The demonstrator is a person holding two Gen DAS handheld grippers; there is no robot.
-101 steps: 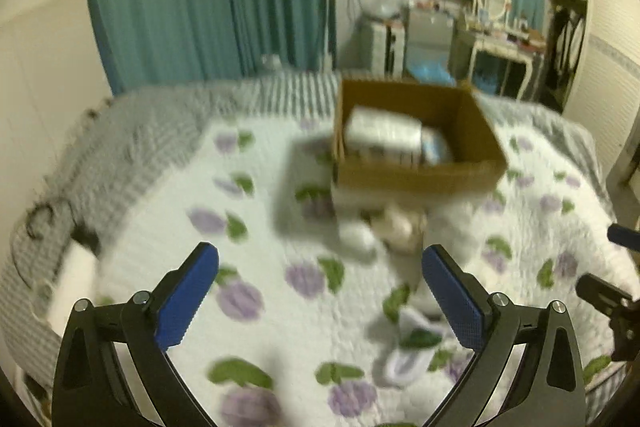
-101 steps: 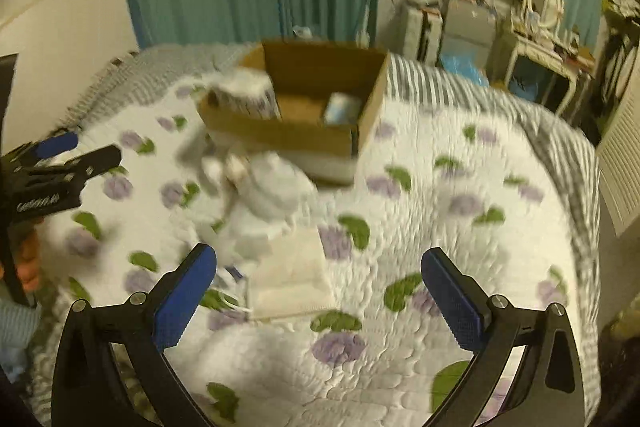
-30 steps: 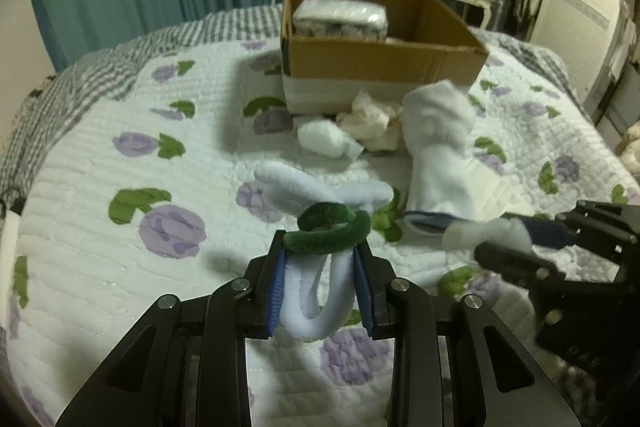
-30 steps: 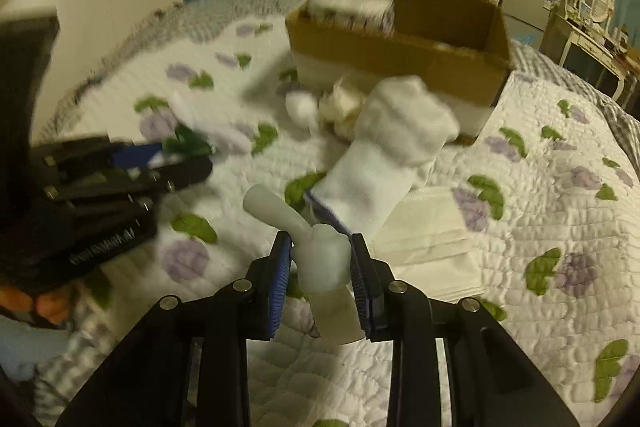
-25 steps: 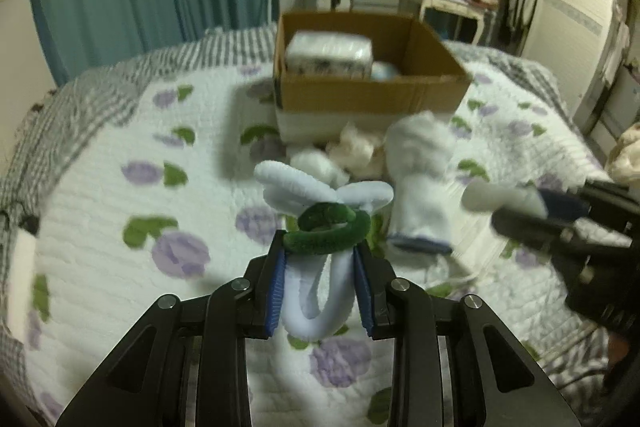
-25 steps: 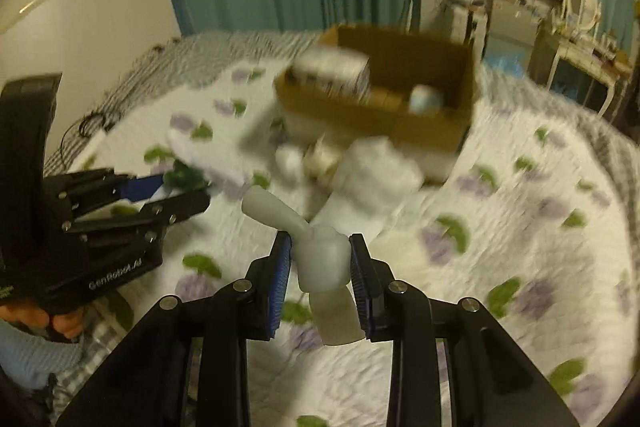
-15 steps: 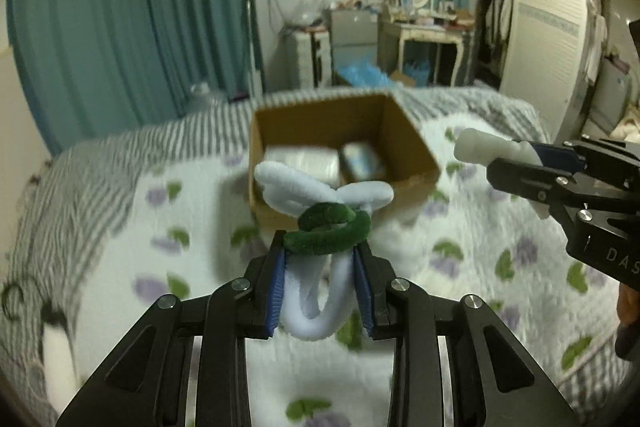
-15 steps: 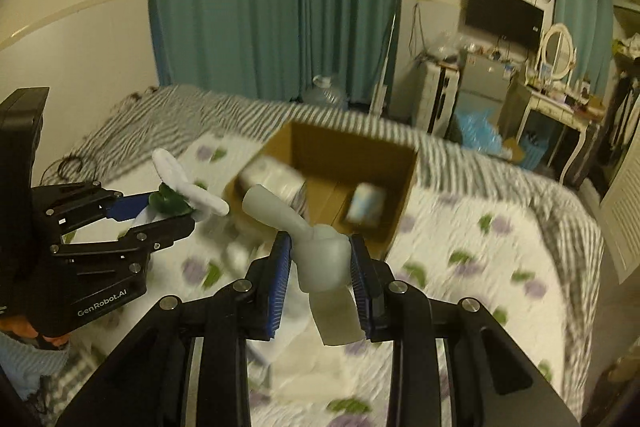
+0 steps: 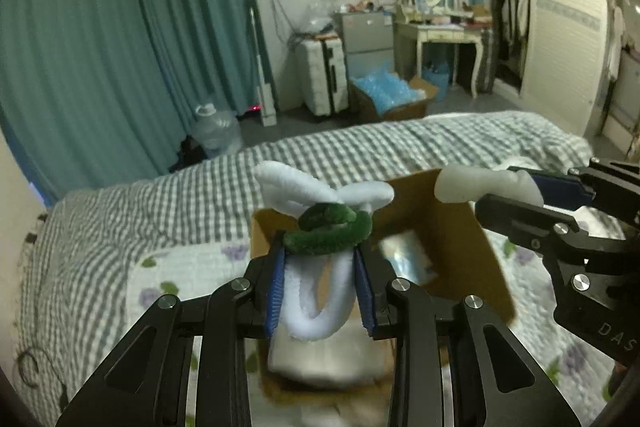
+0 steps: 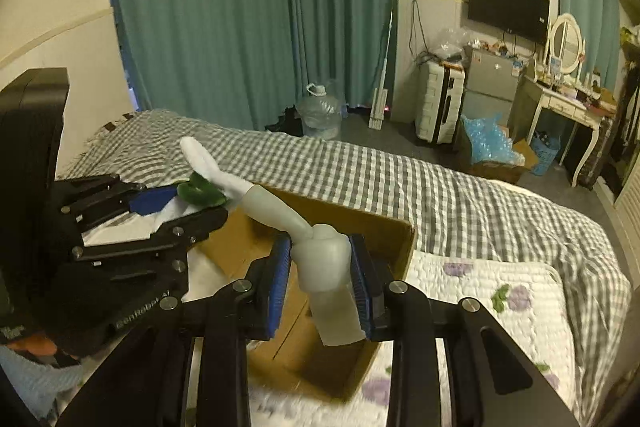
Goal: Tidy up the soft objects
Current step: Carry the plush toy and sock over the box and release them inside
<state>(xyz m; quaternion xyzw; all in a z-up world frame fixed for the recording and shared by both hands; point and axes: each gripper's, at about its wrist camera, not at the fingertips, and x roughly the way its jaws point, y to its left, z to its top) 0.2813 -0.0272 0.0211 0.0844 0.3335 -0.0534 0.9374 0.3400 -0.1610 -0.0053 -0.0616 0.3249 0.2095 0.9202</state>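
Observation:
My left gripper [image 9: 320, 287] is shut on a fuzzy white and green twisted toy [image 9: 320, 223] and holds it above the open cardboard box [image 9: 472, 251] on the bed. My right gripper [image 10: 320, 279] is shut on a pale grey soft rubbery piece [image 10: 320, 259], also over the box [image 10: 384, 227]. Each gripper shows in the other's view: the right one [image 9: 532, 195] at the right, the left one [image 10: 160, 203] at the left. A white pack [image 9: 324, 359] and a shiny packet [image 9: 404, 255] lie in the box.
The bed has a white floral quilt [image 10: 500, 291] over a grey checked blanket [image 9: 160, 195]. Beyond the bed are teal curtains [image 10: 248, 19], a water jug [image 10: 320, 115], a suitcase [image 10: 440, 103], a dressing table [image 9: 444, 35] and a wardrobe [image 9: 560, 11].
Both grippers have risen and moved forward with their objects, from low over the quilt to above the box. The cameras tilted up, so the room now fills the views.

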